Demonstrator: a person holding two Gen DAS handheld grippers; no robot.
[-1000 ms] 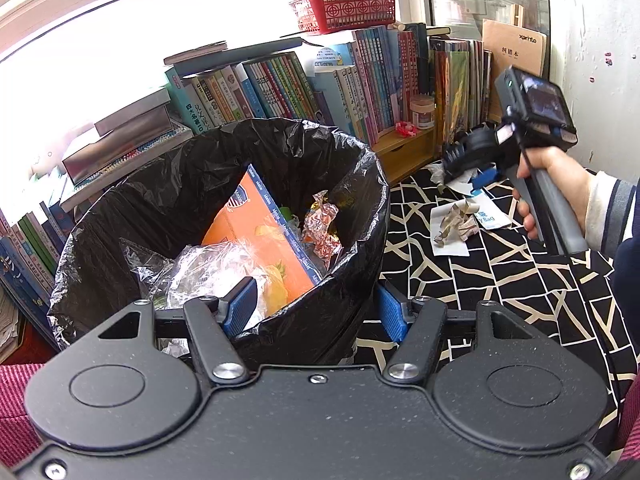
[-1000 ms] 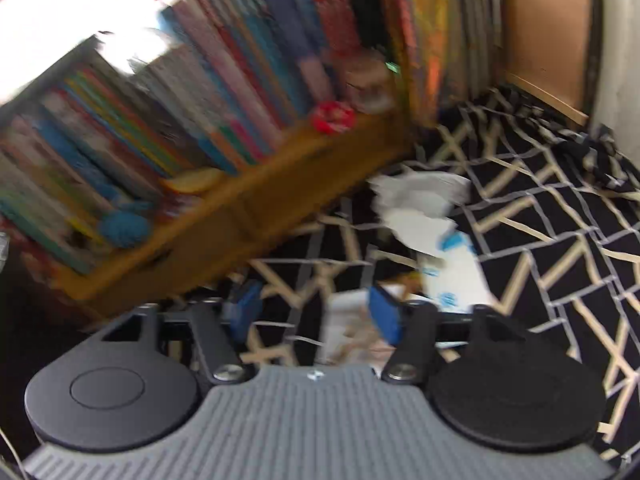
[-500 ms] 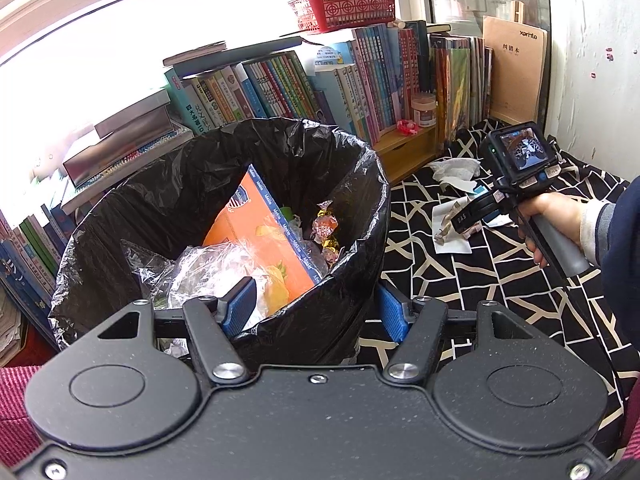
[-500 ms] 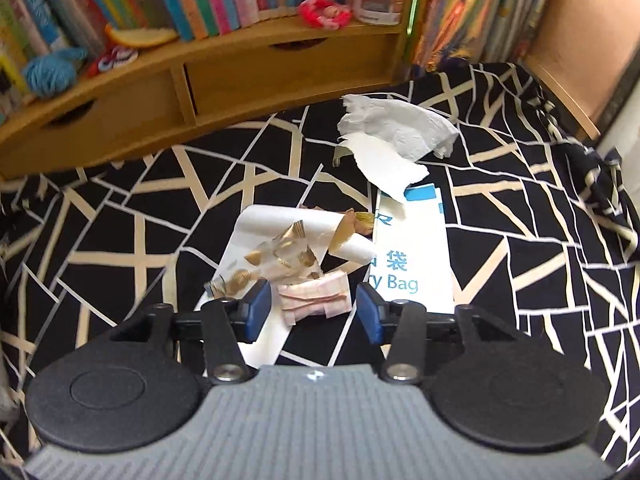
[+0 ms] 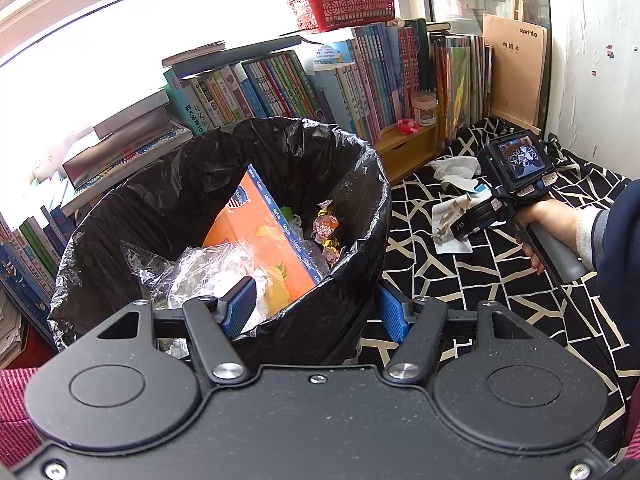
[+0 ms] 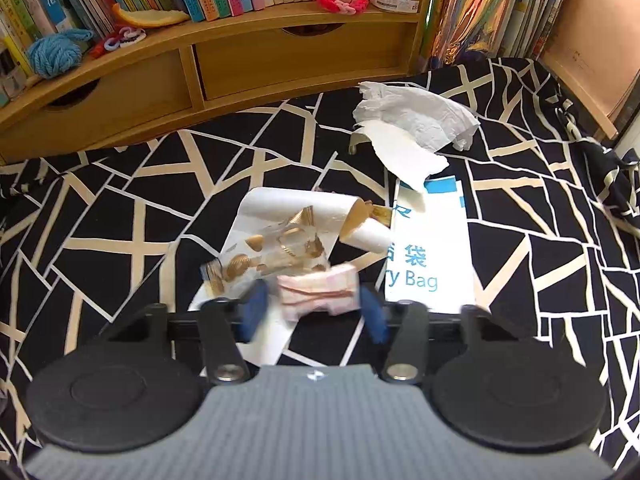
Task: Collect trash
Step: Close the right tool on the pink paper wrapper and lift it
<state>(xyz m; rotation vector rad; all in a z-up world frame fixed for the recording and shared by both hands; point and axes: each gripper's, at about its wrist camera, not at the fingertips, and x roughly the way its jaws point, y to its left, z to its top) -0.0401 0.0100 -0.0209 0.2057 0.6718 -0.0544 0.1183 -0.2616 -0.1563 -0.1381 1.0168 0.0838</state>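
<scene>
the right gripper (image 6: 314, 312) has come down from bookshelf height a second ago to sit low over the patterned cloth (image 6: 120, 220), and its wrist has rolled level. half a second ago the folded pink wrapper (image 6: 318, 290) already lay between its blue pads; now the jaws are closing on it, with the wrapper between them. the pads are smeared by motion, so i cannot say for sure they press it yet, and a thin gap seems to show on each side. the wrapper lies just ahead of the fingertips, on the near edge of the white sheet with gold shapes (image 6: 280, 236). just right of the gripper is the white and blue bag (image 6: 432, 264), and further ahead the crumpled tissue (image 6: 416, 116).

the left gripper (image 5: 314, 308) has not shifted over the same second. its jaws stand part spread astride the near rim of the bin with the black liner (image 5: 224, 152), one pad inside and one outside, gripping nothing that i can make out. the bin is part full, with an orange box (image 5: 260, 232) and candy wrappers (image 5: 326, 228) ahead of the fingers.

for the task, this looks like the start of a pick: the bin is held ready, and three other pieces are left on the cloth.
</scene>
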